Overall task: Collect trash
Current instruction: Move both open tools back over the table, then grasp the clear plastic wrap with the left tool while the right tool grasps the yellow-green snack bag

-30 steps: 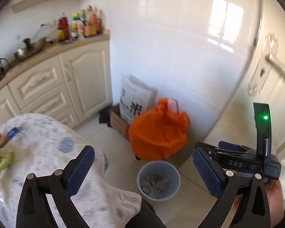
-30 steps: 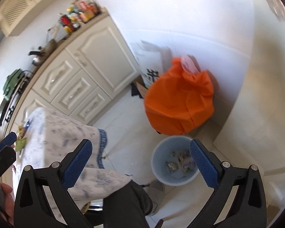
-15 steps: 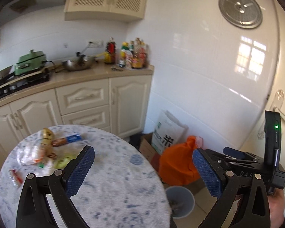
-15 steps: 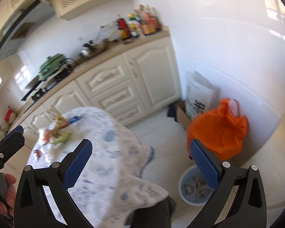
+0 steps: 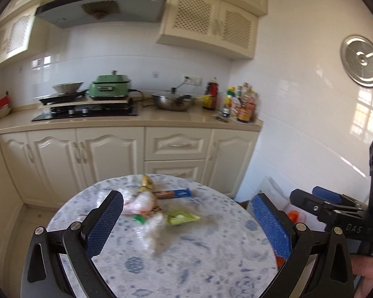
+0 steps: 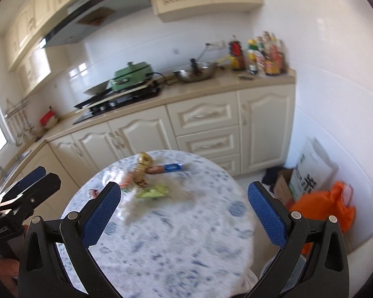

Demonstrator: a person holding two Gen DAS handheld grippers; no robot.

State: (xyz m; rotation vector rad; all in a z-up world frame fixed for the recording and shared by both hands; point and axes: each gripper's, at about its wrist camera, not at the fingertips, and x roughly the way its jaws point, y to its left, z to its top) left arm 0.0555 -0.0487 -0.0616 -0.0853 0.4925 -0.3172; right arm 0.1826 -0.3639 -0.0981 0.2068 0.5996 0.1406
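Both claws gape empty: left claw [image 5: 186, 221], right claw [image 6: 184, 211]. Trash pile [image 5: 151, 206] sits on the worktop [image 5: 199, 260], far side of centre, dead ahead of the left claw, which looks nearer. Blue wrapper [image 5: 176, 193] at the pile's far edge has its long axis crosswise to the fingers.

Round table [image 5: 211, 260] in blue-patterned cloth, loose wrappers [image 5: 159, 206] clustered on top.

Crumpled wrappers [image 5: 159, 206] lie clustered on the round table's [image 5: 211, 260] far side.
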